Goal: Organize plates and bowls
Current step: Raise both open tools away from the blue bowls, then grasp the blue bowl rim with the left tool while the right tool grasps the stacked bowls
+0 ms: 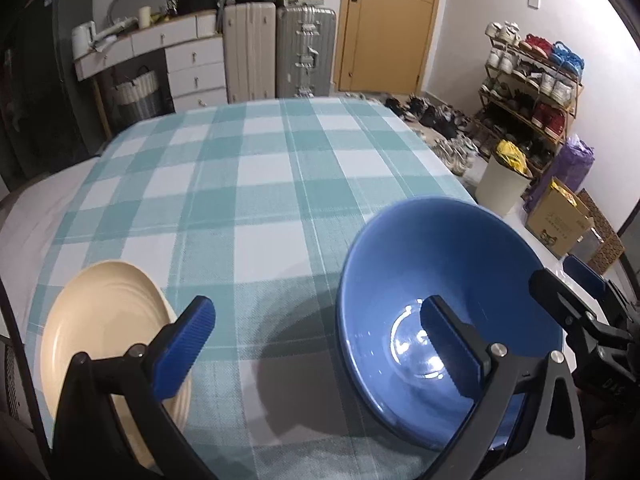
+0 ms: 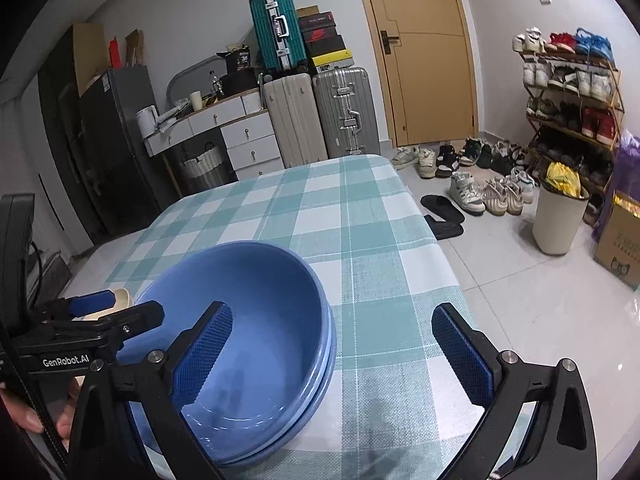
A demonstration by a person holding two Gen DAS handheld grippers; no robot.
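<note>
Blue bowls [image 2: 256, 344] nested in a stack on the checked desk [image 1: 248, 184], cream plate [image 1: 108, 340] well apart to the left, near the desk edge. Left gripper [image 1: 316, 344] wide apart between plate and bowls, right gripper [image 2: 332, 356] wide apart also, holding nothing. Probably glazed ceramic: stiff, heavy, slippery, fragile; best pinched at the rim.

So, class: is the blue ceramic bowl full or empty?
Empty: the blue ceramic bowl shows its bare glossy bottom, only light reflections inside.
</note>
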